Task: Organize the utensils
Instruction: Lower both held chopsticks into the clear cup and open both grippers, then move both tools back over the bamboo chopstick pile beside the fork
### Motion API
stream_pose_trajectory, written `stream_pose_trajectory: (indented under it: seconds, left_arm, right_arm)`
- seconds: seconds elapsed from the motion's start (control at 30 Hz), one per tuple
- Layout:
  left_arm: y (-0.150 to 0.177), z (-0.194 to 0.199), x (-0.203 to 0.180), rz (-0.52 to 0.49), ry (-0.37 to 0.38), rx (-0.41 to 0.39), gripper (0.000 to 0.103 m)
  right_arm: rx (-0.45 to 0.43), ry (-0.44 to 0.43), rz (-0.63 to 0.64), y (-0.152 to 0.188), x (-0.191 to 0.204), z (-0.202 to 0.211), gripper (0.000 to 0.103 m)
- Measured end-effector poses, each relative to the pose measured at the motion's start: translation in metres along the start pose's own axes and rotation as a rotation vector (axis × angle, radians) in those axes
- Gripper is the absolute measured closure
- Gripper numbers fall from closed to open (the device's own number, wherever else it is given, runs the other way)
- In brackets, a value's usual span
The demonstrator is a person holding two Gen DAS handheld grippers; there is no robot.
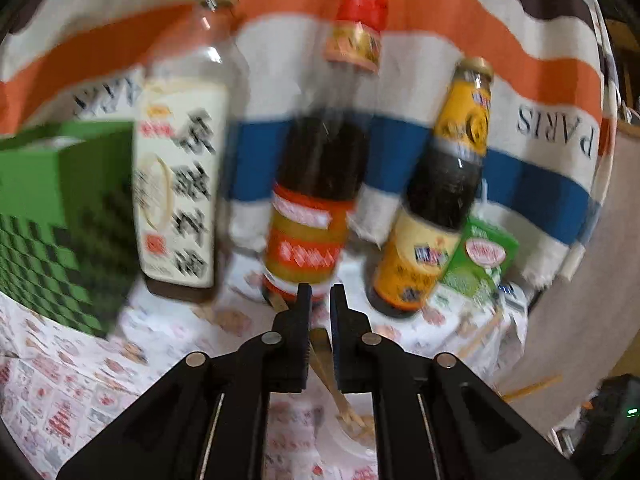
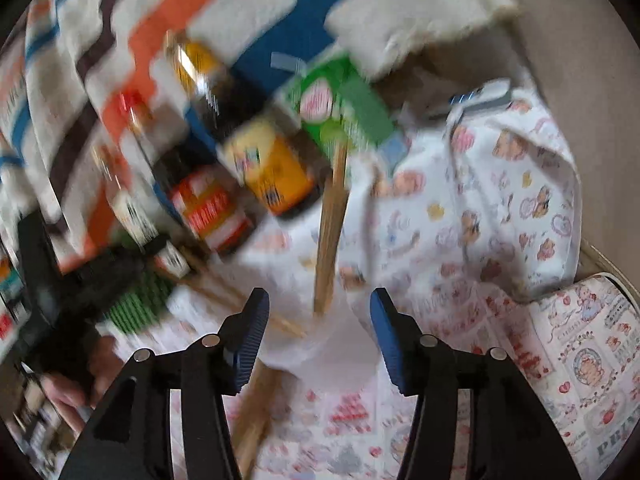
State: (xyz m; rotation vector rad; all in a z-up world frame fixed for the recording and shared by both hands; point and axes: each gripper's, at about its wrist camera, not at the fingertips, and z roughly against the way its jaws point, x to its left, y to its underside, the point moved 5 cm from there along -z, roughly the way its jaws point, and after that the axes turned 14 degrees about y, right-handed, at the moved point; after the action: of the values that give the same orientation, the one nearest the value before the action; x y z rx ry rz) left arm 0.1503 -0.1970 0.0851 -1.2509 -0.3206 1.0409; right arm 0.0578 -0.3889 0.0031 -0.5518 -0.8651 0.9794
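Observation:
My left gripper (image 1: 321, 293) is shut on a pair of wooden chopsticks (image 1: 326, 364) that run back under the fingers toward a clear holder (image 1: 352, 436). My right gripper (image 2: 319, 304) is open, its blue pads apart. Wooden chopsticks (image 2: 331, 216) lie on the patterned cloth (image 2: 480, 208) just ahead of it, between the fingers and beyond. More chopsticks (image 2: 256, 412) show below the left pad. Both views are blurred.
Three sauce bottles stand ahead: a white-labelled one (image 1: 180, 184), a red-capped dark one (image 1: 320, 184) and a yellow-labelled one (image 1: 436, 200). A green checked box (image 1: 60, 216) is at left, a small green carton (image 1: 480, 260) at right. Loose chopsticks (image 1: 480, 336) lie right.

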Motion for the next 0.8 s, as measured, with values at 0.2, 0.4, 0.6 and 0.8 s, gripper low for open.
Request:
stream_pose_trajectory:
  seconds: [0.2, 0.4, 0.6, 0.8]
  left_arm:
    - [0.002, 0.009, 0.003, -0.039, -0.038, -0.026, 0.059]
    - [0.005, 0.056, 0.013, -0.145, -0.06, -0.047, 0.037]
    - [0.023, 0.119, 0.05, -0.174, -0.207, -0.06, 0.025]
    - [0.084, 0.133, 0.079, -0.102, -0.265, 0.08, 0.017]
  right_arm:
    - [-0.007, 0.109, 0.142, 0.019, 0.025, -0.003, 0.048]
    - [0.016, 0.082, 0.24, 0.039, 0.062, 0.006, 0.048]
    - [0.058, 0.044, 0.271, 0.063, 0.088, 0.007, 0.048]
    - [0.114, 0.09, 0.285, 0.077, 0.091, -0.006, 0.048]
